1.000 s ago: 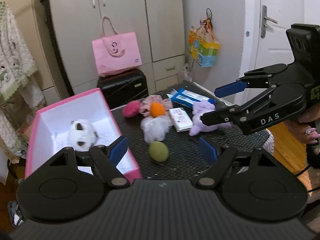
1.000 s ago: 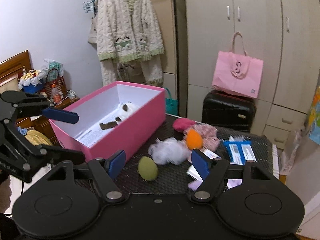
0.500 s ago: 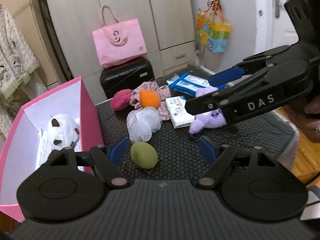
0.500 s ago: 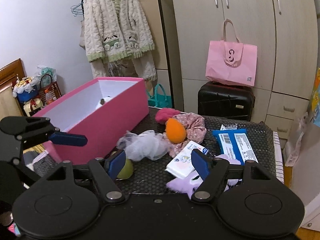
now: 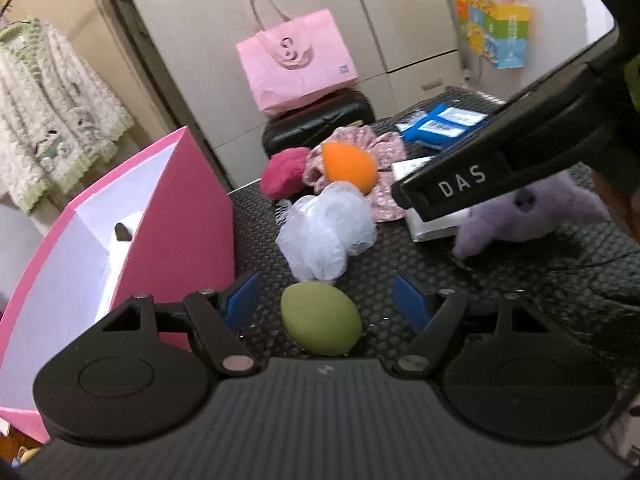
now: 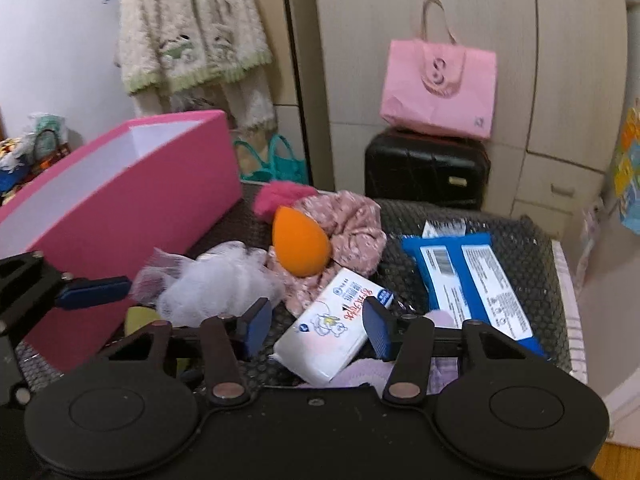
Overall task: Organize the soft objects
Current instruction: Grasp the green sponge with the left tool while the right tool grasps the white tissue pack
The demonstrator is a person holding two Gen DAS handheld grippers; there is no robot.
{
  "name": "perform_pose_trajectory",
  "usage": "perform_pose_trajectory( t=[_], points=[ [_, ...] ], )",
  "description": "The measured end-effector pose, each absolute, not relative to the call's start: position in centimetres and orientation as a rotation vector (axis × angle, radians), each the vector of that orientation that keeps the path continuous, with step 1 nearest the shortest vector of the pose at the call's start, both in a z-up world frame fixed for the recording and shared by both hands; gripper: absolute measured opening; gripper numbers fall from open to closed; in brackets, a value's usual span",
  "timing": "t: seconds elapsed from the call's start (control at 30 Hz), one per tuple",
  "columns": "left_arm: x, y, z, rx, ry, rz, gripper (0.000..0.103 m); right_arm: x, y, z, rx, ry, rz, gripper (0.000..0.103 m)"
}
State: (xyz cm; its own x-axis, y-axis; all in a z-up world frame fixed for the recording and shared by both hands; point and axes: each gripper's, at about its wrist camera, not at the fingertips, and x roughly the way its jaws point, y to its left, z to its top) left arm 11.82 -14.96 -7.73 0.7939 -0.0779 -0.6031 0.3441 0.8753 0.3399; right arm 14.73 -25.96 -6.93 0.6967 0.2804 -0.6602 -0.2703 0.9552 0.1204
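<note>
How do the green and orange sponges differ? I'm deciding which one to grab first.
The green sponge lies alone on the bare mat, while the orange sponge rests on the floral scrunchie. The green one sits between the left tool fingers; the orange one lies farther back. Both are smooth and egg-shaped.

Black mesh table [image 5: 520,272], pink box [image 5: 180,216] at its left edge, green sponge [image 5: 320,322] just beside box, white pouf [image 5: 328,236] behind sponge, purple plush [image 5: 532,216] right of pouf, blue packs [image 6: 472,284] at far right.
</note>
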Motion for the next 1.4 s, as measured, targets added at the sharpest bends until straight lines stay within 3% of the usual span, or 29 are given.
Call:
perform_pose_trajectory(
  t=[0.3, 0.37, 0.5, 0.73, 1.03, 1.13, 1.4],
  points=[
    [12.3, -14.8, -9.5, 0.403, 0.643, -0.189, 0.072, 14.7, -25.3, -8.4, -0.007, 0.761, 0.262, 0.060],
    [12.2, -14.7, -9.7, 0.391, 0.640, -0.188, 0.071, 14.9, -25.4, -8.5, -0.001, 0.775, 0.259, 0.064],
    [12.4, -13.9, -9.5, 0.299, 0.675, -0.215, 0.059, 15.7, -24.8, -9.1, -0.029, 0.801, 0.236, 0.067],
    [13.0, -12.3, -9.3, 0.199, 0.710, -0.218, 0.045, 14.9, -24.6, -9.2, -0.072, 0.784, 0.232, 0.058],
    [13.7, -12.2, -9.3, 0.183, 0.731, -0.231, 0.046, 15.7, -24.8, -9.3, -0.011, 0.807, 0.197, 0.056],
    [13.4, -12.0, -9.2, 0.187, 0.717, -0.236, 0.037, 14.8, -24.0, -9.2, -0.051, 0.778, 0.189, 0.051],
    [11.9, -11.2, -8.4, 0.194, 0.691, -0.287, 0.037, 12.2, -23.8, -7.7, -0.053, 0.731, 0.203, 0.047]
  ],
)
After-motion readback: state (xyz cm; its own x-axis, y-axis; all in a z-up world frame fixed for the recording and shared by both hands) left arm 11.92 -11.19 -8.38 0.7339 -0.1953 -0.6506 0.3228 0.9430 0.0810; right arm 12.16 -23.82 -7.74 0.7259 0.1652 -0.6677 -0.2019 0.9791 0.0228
